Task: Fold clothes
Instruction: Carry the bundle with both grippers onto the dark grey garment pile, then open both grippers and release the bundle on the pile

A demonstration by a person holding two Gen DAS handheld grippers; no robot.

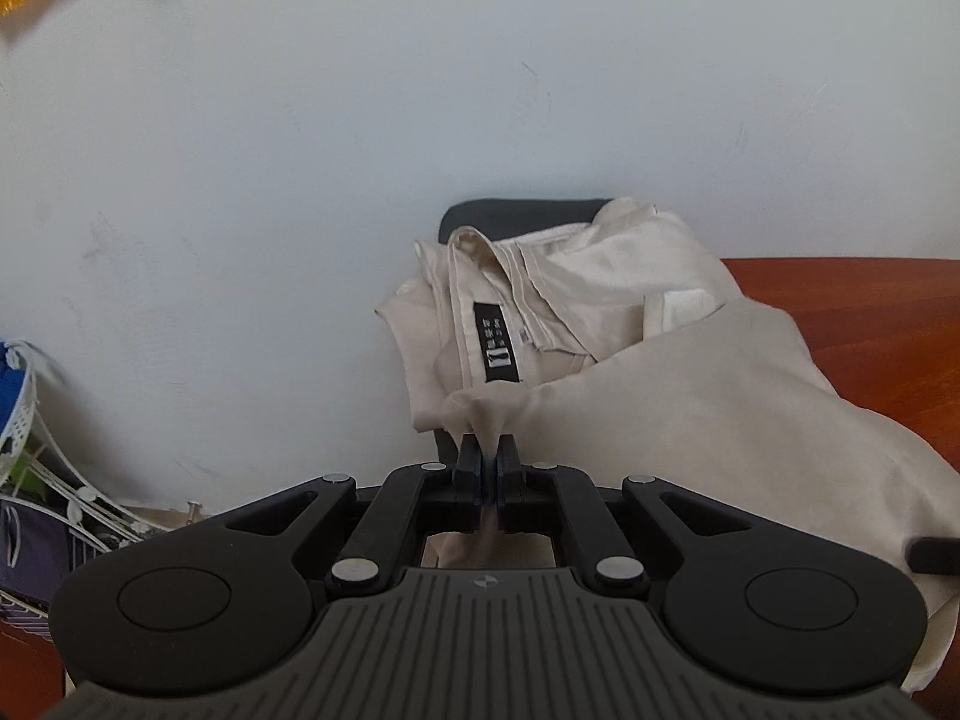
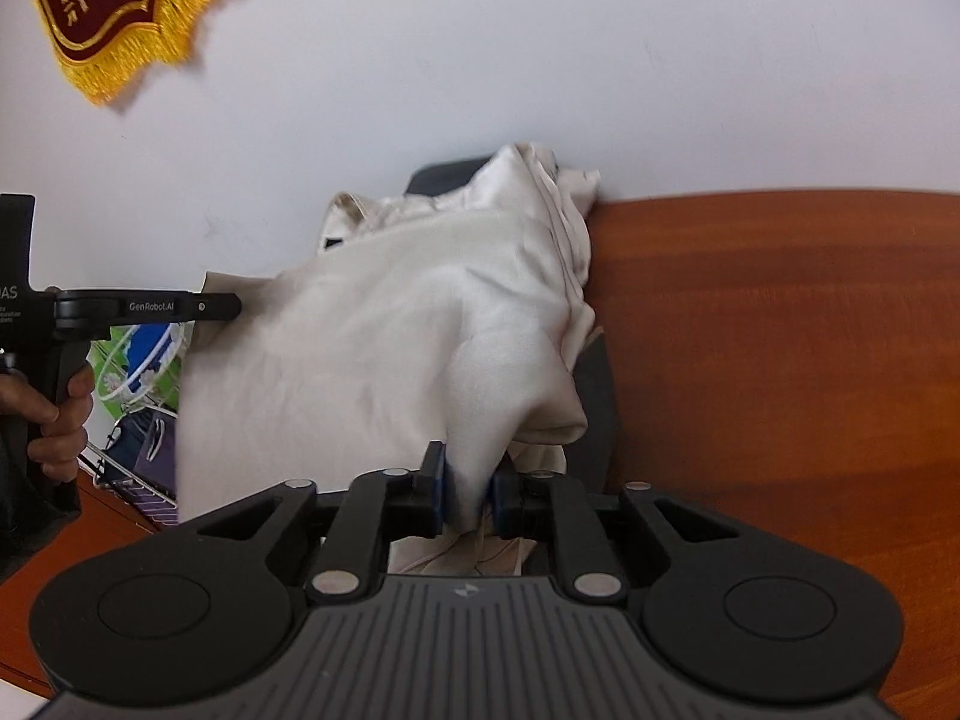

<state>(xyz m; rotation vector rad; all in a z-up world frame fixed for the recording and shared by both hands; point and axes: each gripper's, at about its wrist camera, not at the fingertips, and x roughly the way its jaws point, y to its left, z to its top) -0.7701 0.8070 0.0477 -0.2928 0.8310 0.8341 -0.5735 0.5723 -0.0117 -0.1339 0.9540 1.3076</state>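
Note:
A beige garment with a black neck label is draped over a dark chair back and hangs toward me. My left gripper is shut on a pinched fold of its fabric just below the label. In the right wrist view the same beige garment is stretched between both tools. My right gripper is shut on a bunched fold at its lower right. The left gripper reaches in from the left edge and meets the cloth's left border, held by a person's hand.
A reddish-brown wooden table spreads to the right. A white wall stands close behind the chair. A white wire rack with coloured items sits low on the left. A maroon pennant with gold fringe hangs on the wall.

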